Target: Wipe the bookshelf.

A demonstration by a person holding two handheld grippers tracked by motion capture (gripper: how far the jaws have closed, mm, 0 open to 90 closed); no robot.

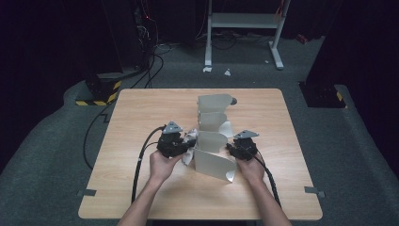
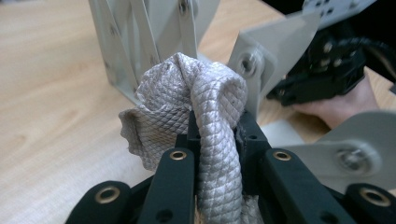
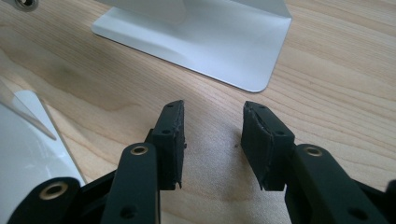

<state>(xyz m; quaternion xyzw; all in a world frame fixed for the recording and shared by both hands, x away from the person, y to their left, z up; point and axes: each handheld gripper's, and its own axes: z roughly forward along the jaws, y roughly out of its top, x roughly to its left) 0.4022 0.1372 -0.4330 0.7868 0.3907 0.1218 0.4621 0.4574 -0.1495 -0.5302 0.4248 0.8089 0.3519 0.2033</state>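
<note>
Gripping a grey-white quilted cloth [image 2: 205, 116]: left hand-held gripper [image 2: 217, 135] is clamped tight on it, cloth bunched over the jaw tips and hanging down between them. High view puts that left hand-held gripper [image 1: 186, 145] near the middle of the worktop [image 1: 141, 113], with the cloth [image 1: 189, 141] just beside the left side of a light grey folding rack [image 1: 214, 136].

Right hand-held gripper [image 3: 212, 140] has its jaws apart, nothing between them, bare wood under the tips. High view shows it [image 1: 233, 149] near the rack's right side; contact can't be judged from here. A flat white rack foot [image 3: 196, 32] lies on the wood beyond its jaws.

Rack stands upright, panels zigzagging away from the person toward the far edge of the worktop. Behind the worktop: grey carpet floor [image 1: 47, 136], a metal stand [image 1: 244, 28], cables.
</note>
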